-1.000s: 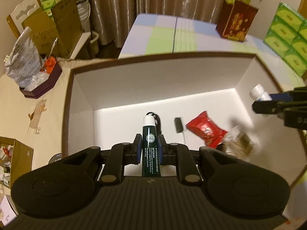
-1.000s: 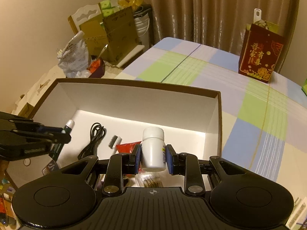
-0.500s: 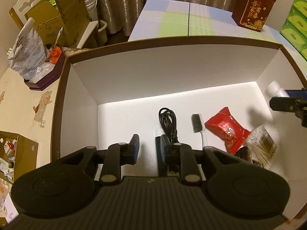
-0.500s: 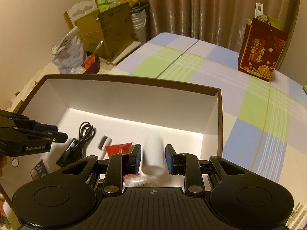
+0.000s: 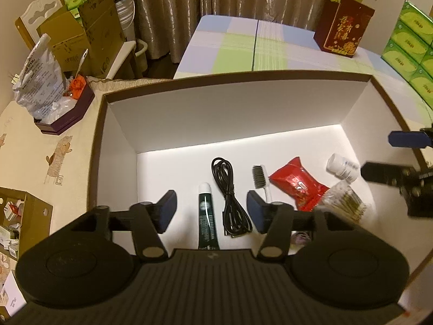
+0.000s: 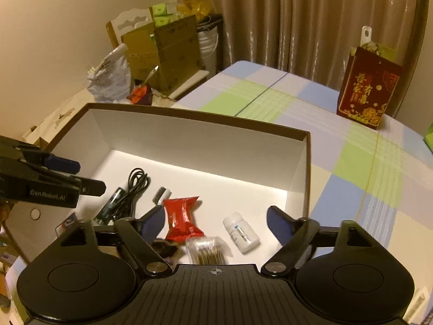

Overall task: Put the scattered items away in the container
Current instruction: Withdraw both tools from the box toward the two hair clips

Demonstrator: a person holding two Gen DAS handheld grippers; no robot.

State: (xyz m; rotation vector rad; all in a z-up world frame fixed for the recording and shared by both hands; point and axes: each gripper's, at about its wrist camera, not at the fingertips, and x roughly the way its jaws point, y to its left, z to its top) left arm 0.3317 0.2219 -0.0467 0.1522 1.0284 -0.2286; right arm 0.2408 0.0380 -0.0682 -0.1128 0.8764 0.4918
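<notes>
both opening, empty: left gripper (image 5: 211, 211) over half-hidden green tube (image 5: 207, 223), right gripper (image 6: 215, 223) above bottle (image 6: 240, 231)

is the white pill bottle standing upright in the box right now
No, the white pill bottle lies on its side on the floor of the box, beside the red packet.

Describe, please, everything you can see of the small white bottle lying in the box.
The white bottle is small, looks like plastic, and has a white screw cap and a pale label with blue print too small to read. It lies on its side on the white floor of the box, near the right wall, cap pointing toward the far wall. It lies just beside the clear packet of cotton swabs; contact is unclear. No gripper touches it.
</notes>
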